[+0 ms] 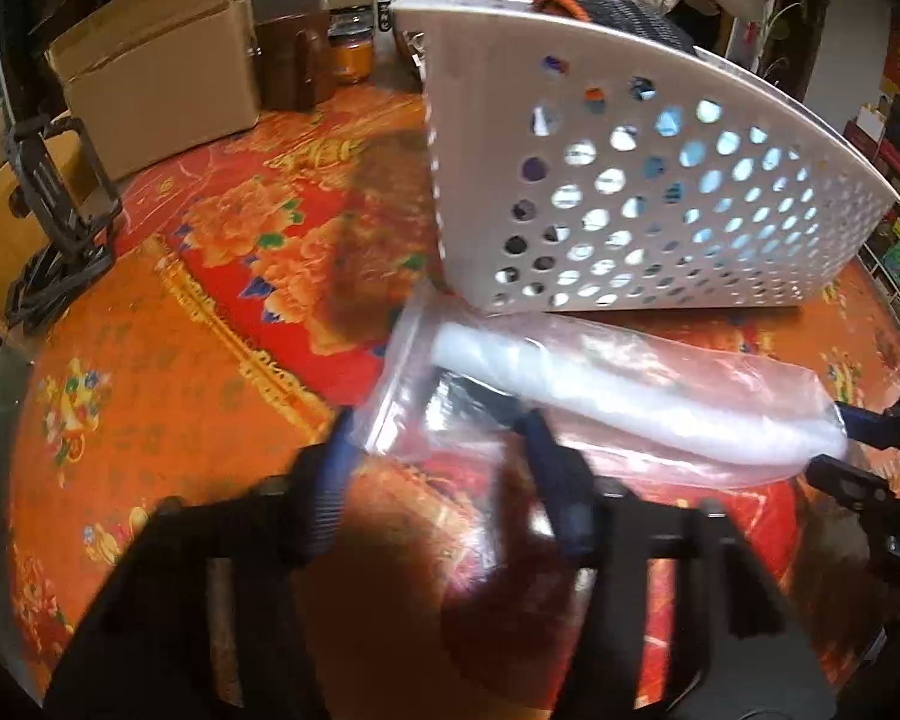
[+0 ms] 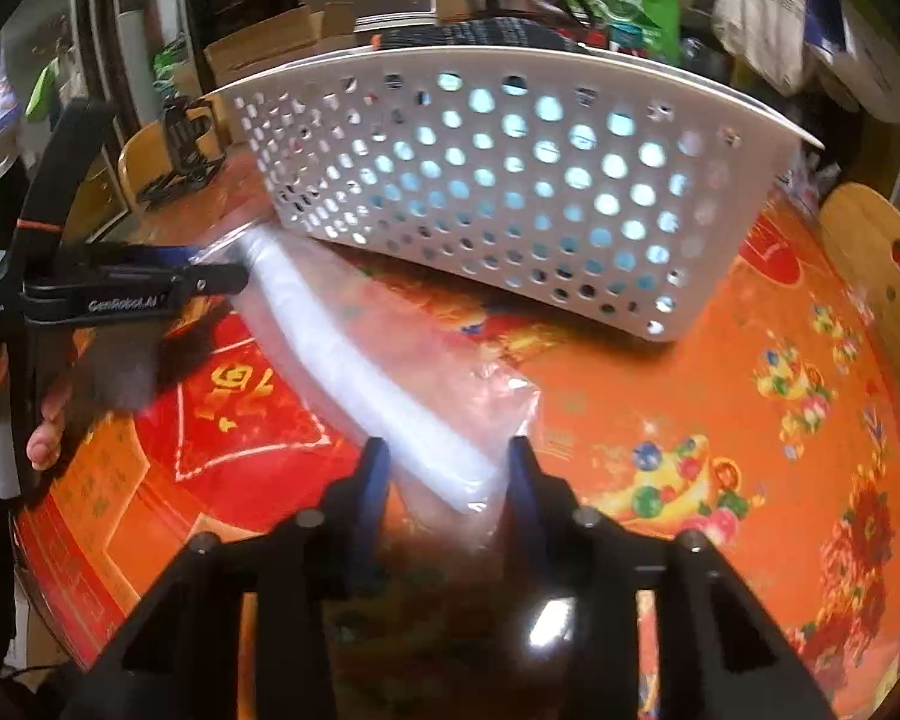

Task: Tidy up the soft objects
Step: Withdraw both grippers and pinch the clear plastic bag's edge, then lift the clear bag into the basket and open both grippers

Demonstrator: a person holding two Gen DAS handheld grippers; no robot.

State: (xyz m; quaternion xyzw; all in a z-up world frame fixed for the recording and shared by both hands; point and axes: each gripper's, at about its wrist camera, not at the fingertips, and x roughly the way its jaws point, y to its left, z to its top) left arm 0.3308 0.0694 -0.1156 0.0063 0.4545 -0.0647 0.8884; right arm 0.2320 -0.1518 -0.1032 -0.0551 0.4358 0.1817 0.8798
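My left gripper (image 1: 438,426) is spread around one end of the bag (image 1: 600,396) and my right gripper (image 2: 447,456) is spread around the other, neither pinching it yet as far as I can tell; the bag lies on the table (image 1: 180,360) just in front of the basket (image 1: 630,180). The film looks slick and the white roll inside looks loose, so I judge a shallow pinch could catch only plastic and let the bag sag, slip or tear. The basket wall stands close behind and high, so I would need to lift well clear of its rim; open table lies on my side and to the left.
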